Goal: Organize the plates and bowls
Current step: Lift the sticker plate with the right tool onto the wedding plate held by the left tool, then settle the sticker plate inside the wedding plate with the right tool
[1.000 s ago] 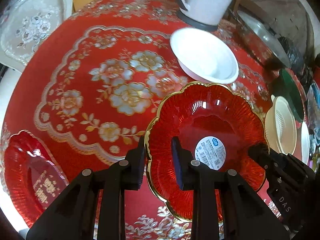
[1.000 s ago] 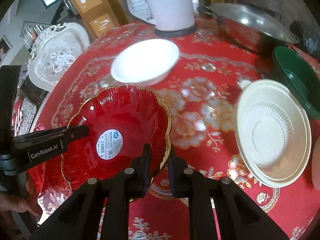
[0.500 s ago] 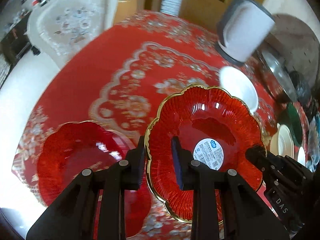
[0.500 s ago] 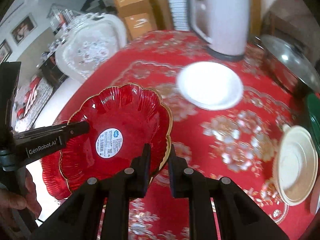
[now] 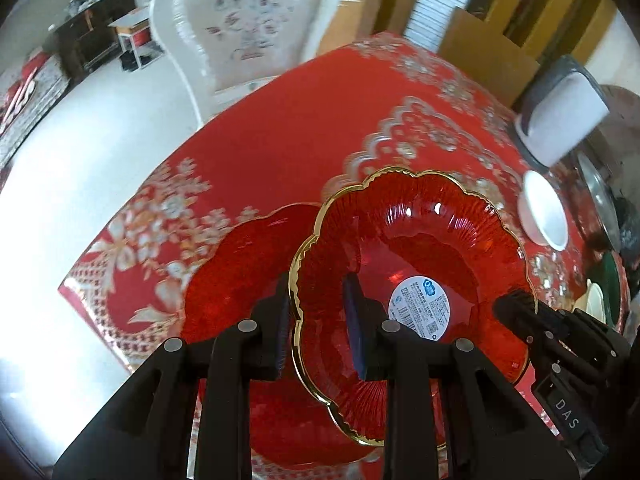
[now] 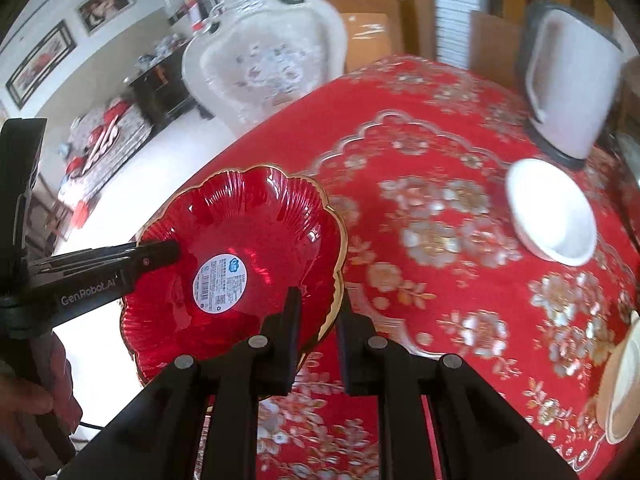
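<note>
Carrying the red scalloped dish [image 5: 420,248] between them, both tongs are clamped on its gold rim: the left tongs [image 5: 320,320] pinch the edge nearest them, one finger inside the dish and one outside, and the right tongs [image 6: 318,320] pinch the opposite edge the same way. The dish hangs clear of the counter [image 6: 440,184], partly over a second red dish [image 5: 236,280] that lies on the cloth just beyond and below the left tongs. The step in hand looks like stacking like with like. The next move calls for centring the carried dish over the lower one, levelling it, lowering it until it nests, then loosening both grips together. The white bowl [image 6: 552,212] waits well beyond the right tongs.
</note>
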The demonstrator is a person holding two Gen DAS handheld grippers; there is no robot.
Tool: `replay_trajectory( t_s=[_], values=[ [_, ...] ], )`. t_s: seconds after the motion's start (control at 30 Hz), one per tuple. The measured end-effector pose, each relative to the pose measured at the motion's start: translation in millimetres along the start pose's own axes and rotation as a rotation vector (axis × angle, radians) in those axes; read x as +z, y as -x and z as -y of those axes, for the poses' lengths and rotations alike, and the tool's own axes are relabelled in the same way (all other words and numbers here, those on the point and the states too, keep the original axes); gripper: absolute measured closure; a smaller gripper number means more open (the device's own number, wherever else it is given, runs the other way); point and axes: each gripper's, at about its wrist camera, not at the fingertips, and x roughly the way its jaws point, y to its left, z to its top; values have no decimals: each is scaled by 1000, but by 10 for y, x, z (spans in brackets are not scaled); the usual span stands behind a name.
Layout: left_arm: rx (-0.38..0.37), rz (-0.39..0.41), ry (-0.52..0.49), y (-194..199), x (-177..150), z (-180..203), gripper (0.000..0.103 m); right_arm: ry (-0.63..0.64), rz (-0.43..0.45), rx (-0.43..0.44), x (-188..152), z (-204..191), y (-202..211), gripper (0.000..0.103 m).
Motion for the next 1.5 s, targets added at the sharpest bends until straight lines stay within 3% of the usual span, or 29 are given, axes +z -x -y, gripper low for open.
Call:
replay_trajectory(
  t_s=[0.67,1.0,1.5],
  values=[
    [62,-79,75,-276,-316,-526,79,80,-115,19,-89,-479,-463,87],
    [71,-102,66,-405,-373,-535,78,88,-164,4,-114,-504,-644,84],
    [72,-74,36,-428,-380,-492,74,118,-203,3,-102,-527,-645,79]
  ],
)
